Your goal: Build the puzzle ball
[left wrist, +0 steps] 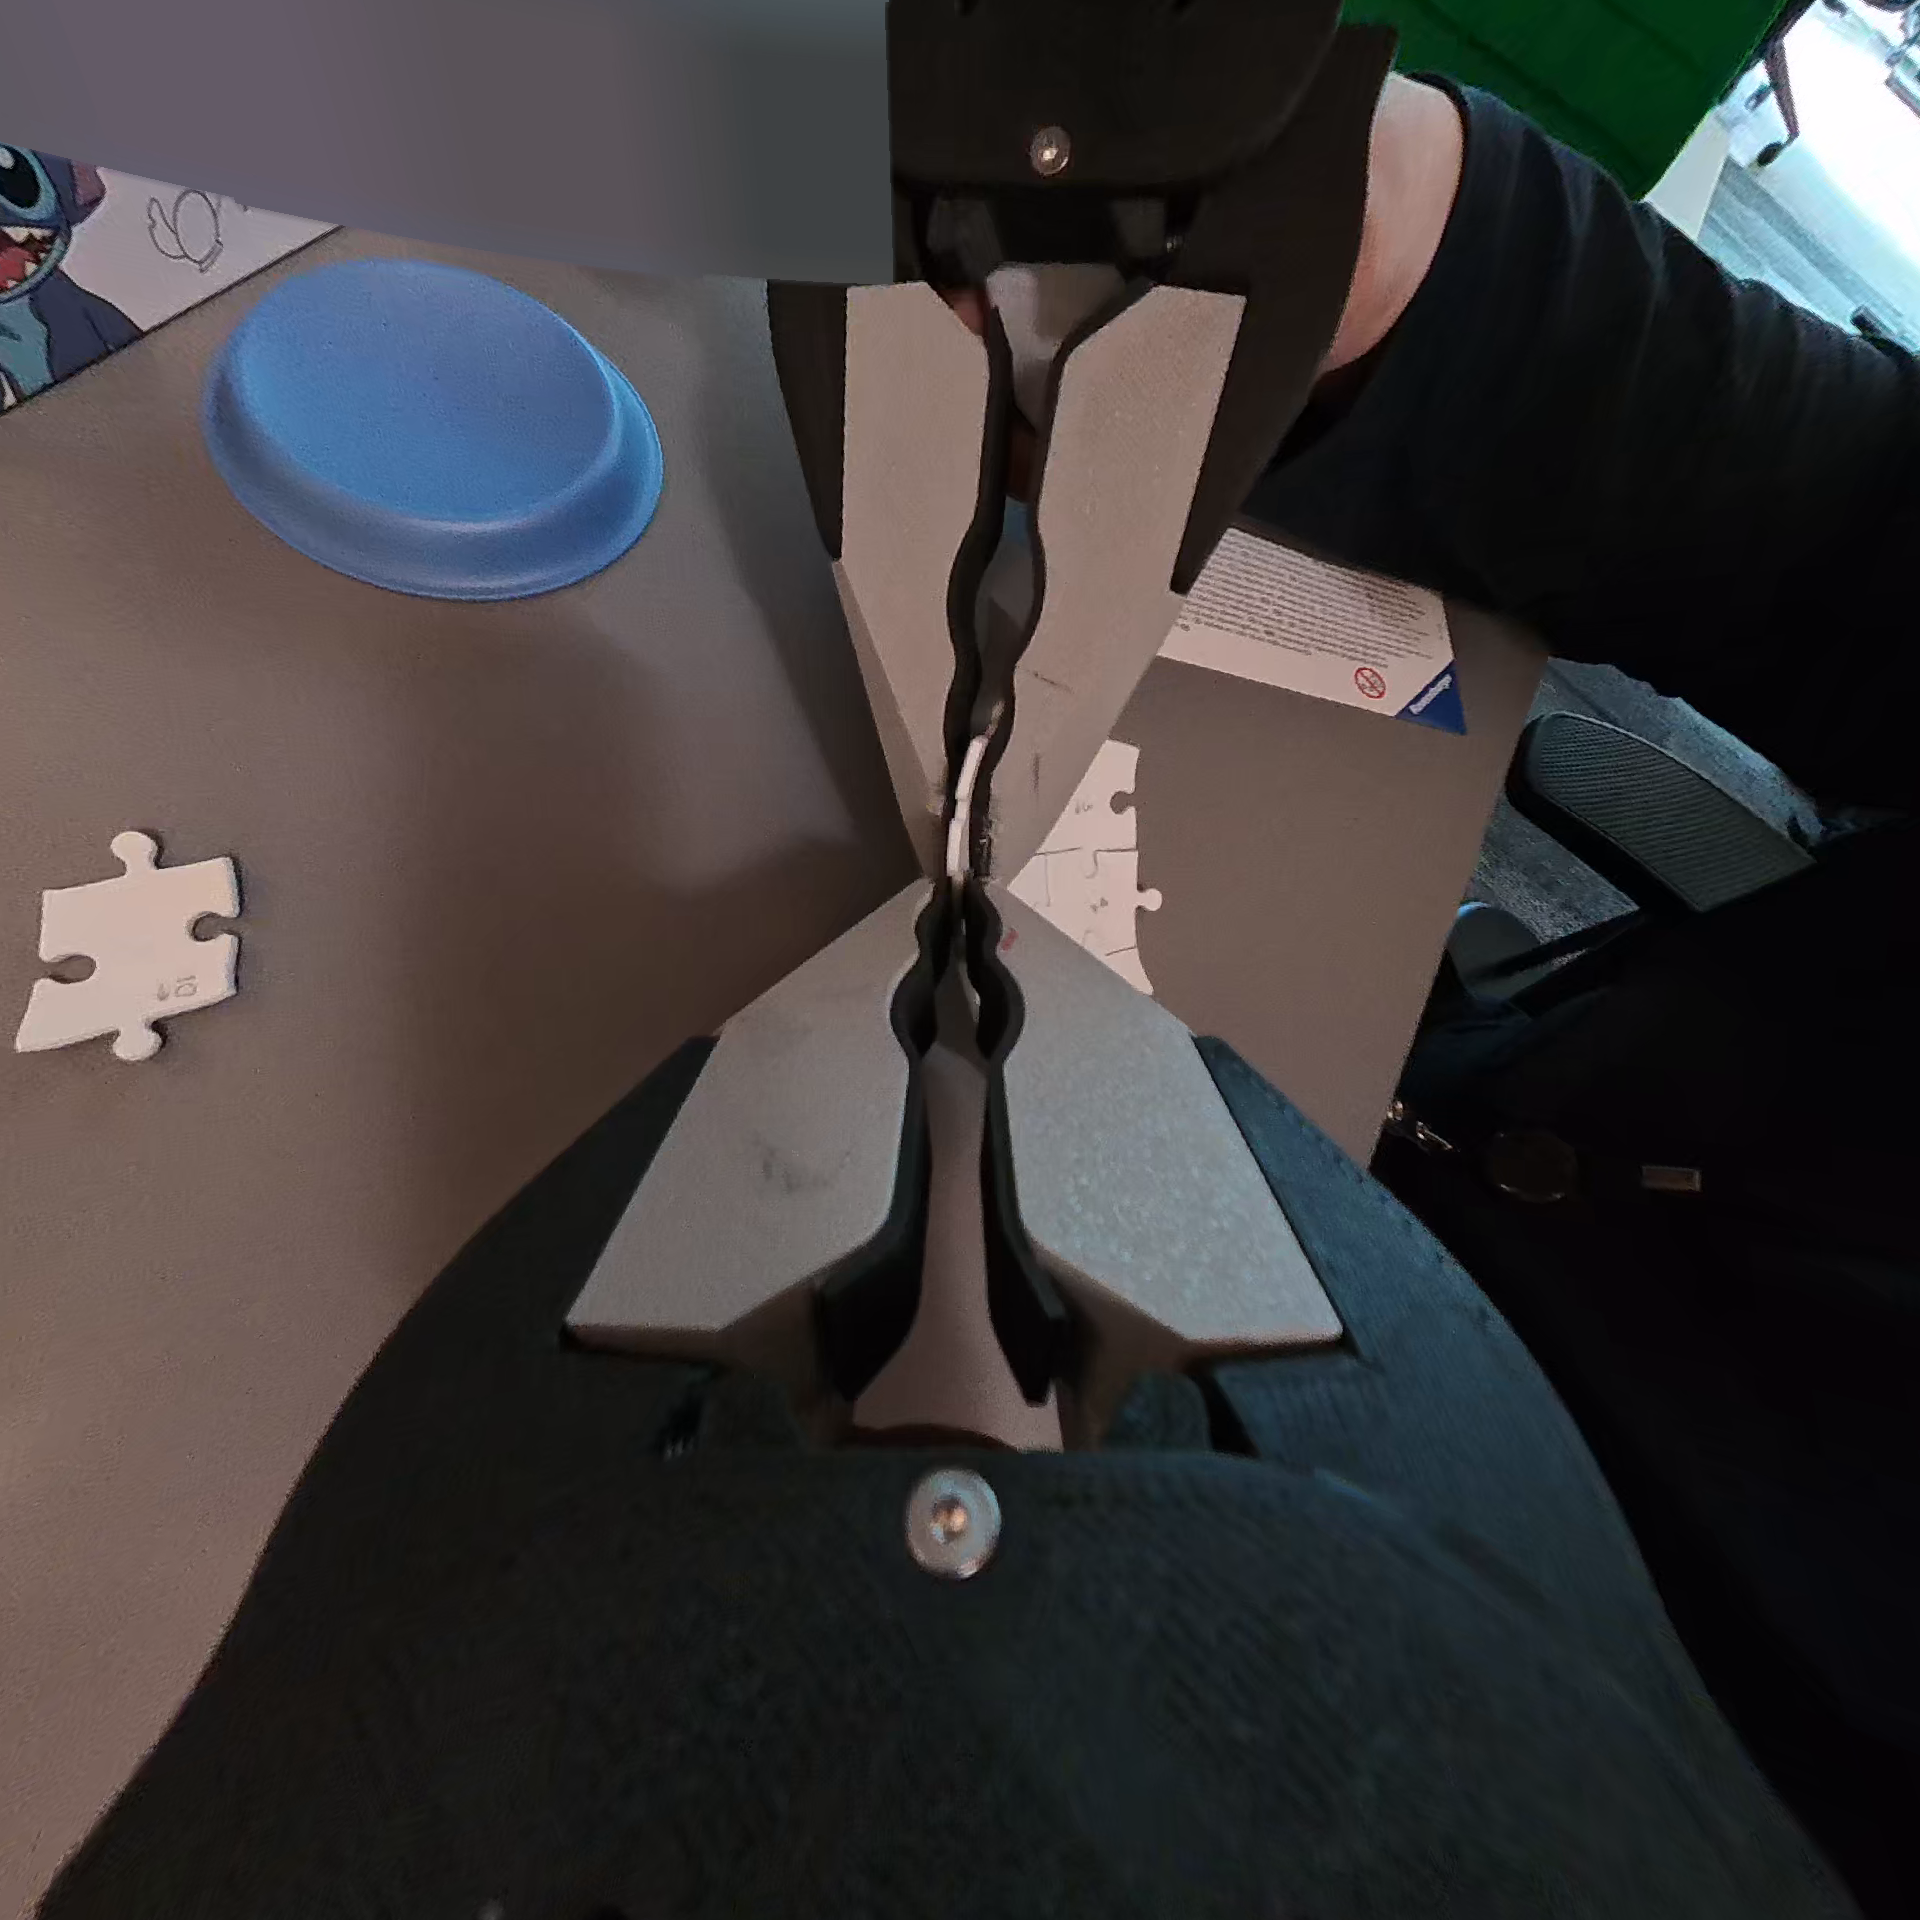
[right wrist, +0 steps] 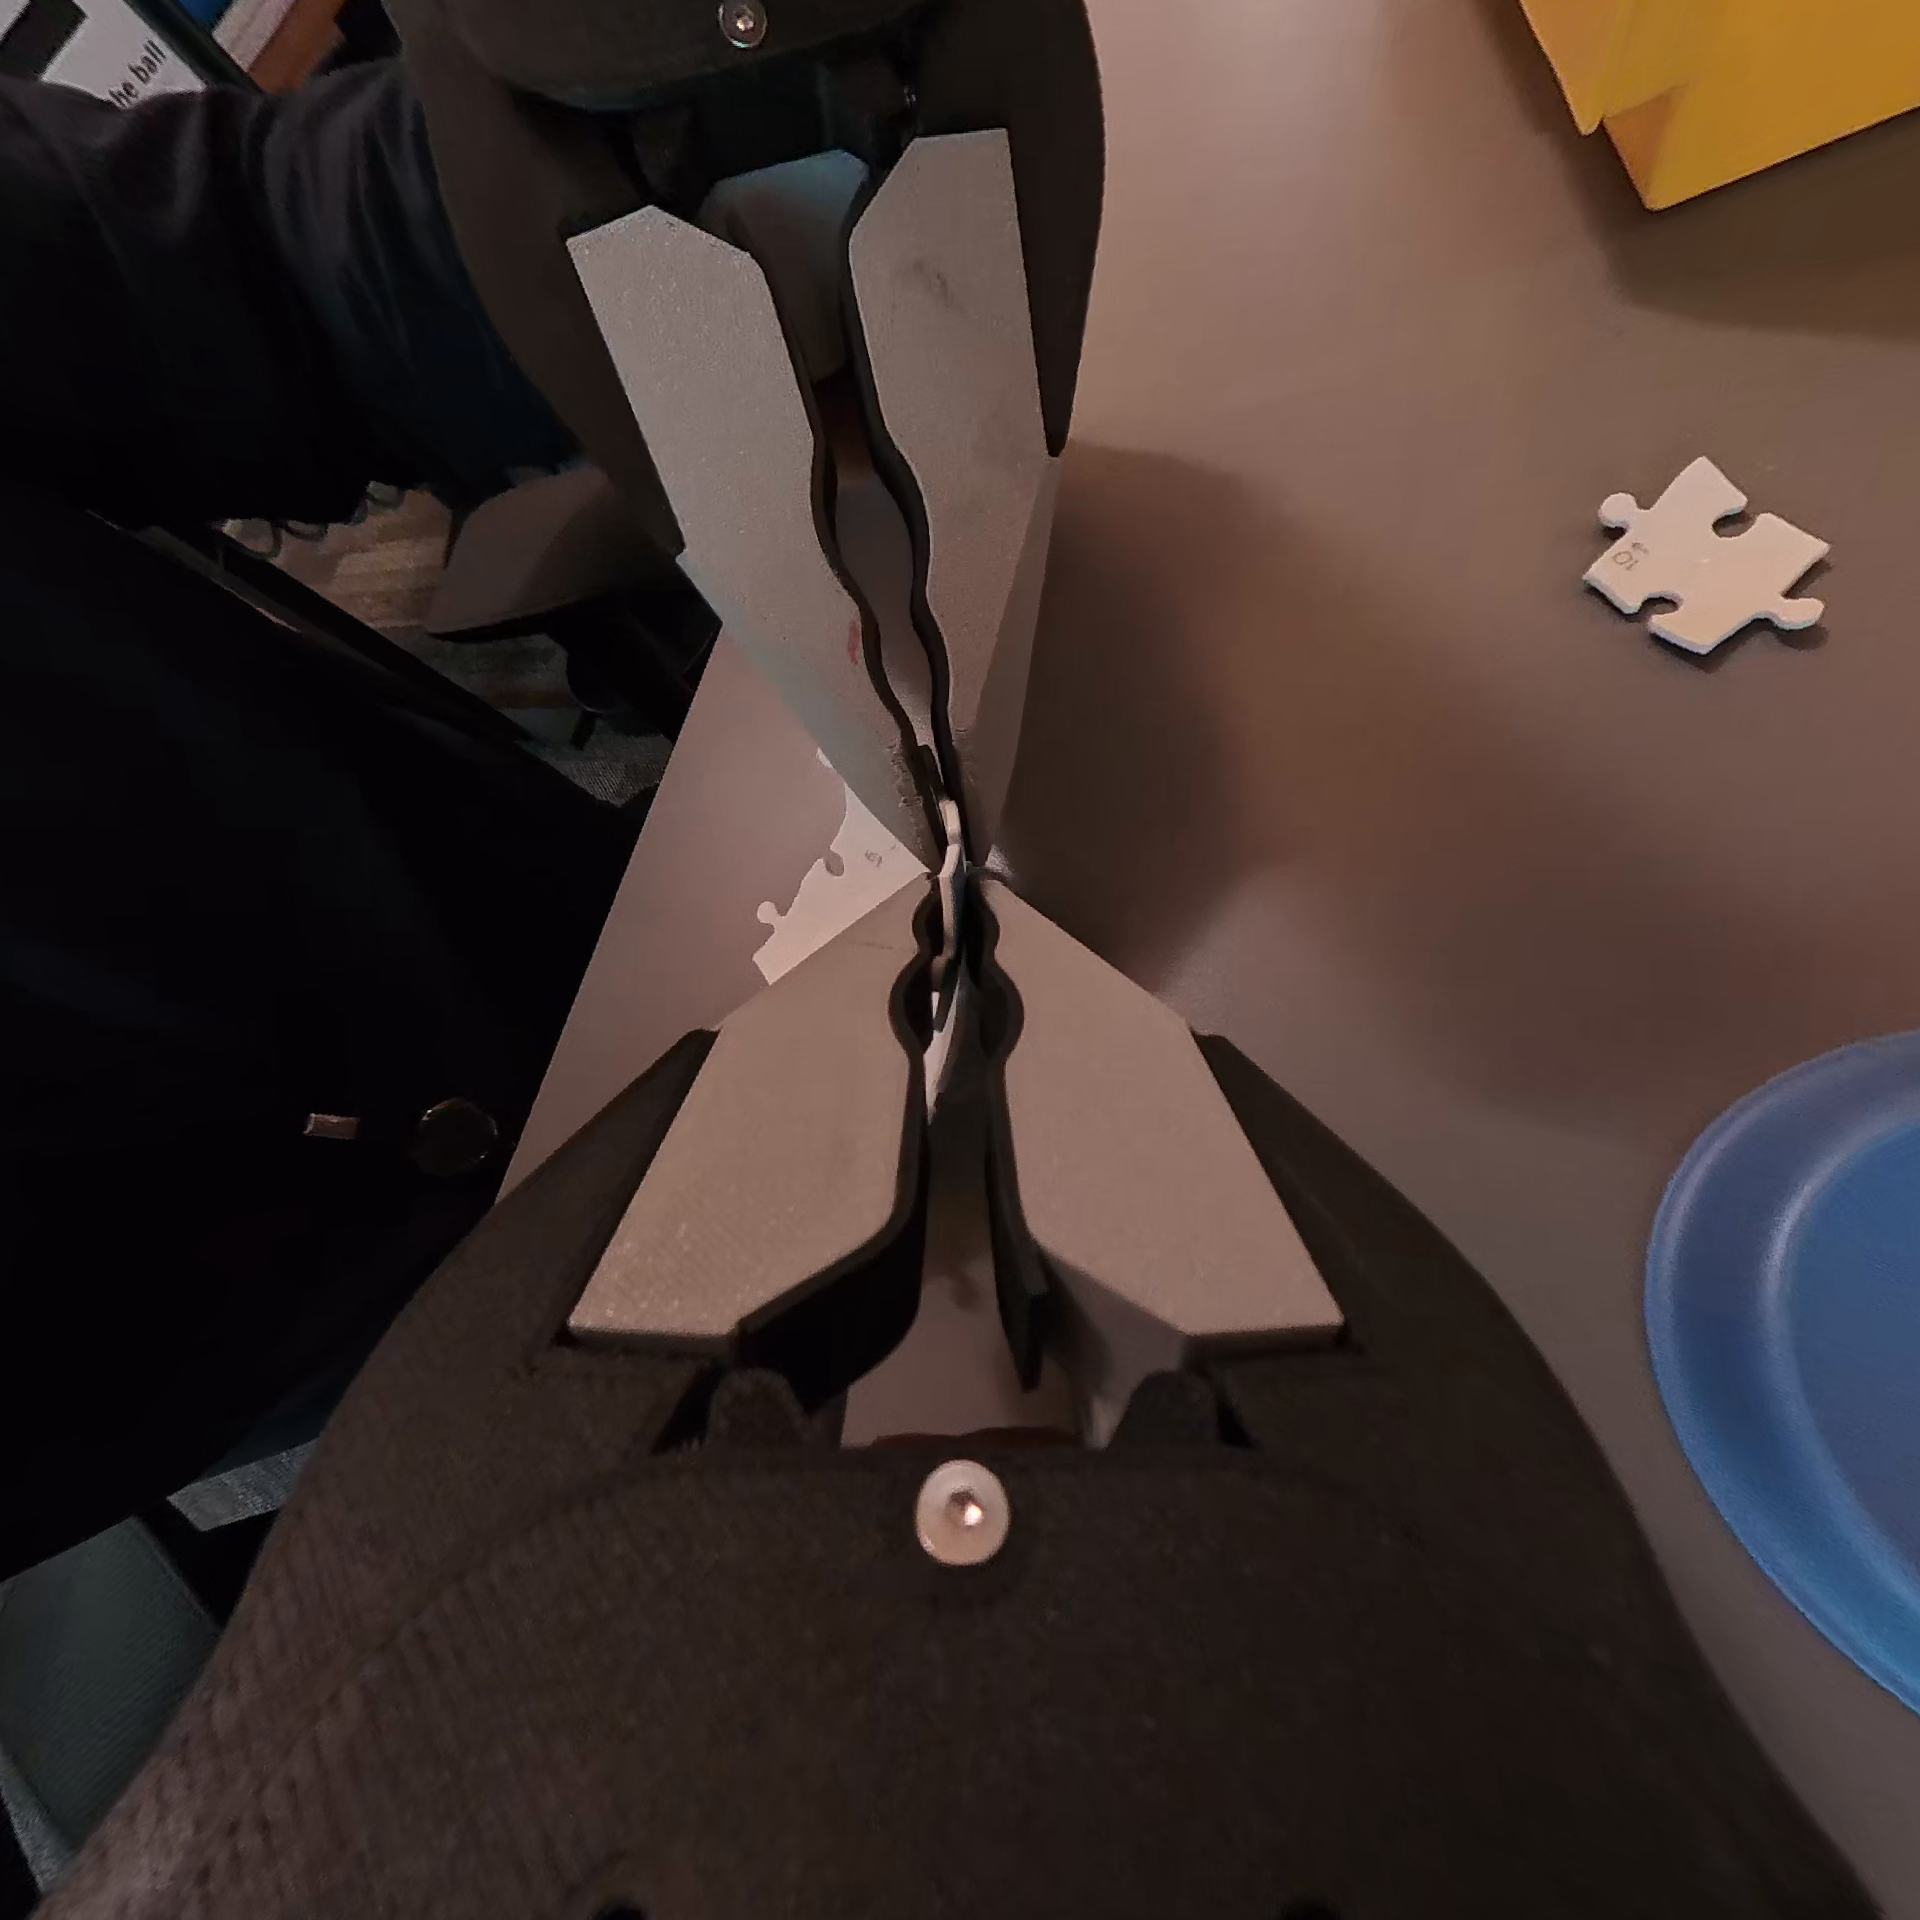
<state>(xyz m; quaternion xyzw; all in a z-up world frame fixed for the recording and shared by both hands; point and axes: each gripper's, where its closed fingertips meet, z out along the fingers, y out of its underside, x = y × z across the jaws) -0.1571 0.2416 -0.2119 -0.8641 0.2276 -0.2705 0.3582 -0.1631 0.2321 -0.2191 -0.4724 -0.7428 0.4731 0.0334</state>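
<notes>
Left gripper (left wrist: 954, 902), at frame centre, and right gripper (right wrist: 954, 883), tip to tip with it, are each clamped on a white puzzle piece (left wrist: 966, 800) seen edge-on: the joining step, apparently. Next, the tabs must be aligned and pressed home. A loose piece (left wrist: 133, 943) lies at left on the desk (left wrist: 468, 831), below a blue dish (left wrist: 431, 426); joined pieces (left wrist: 1101, 883) lie behind.
</notes>
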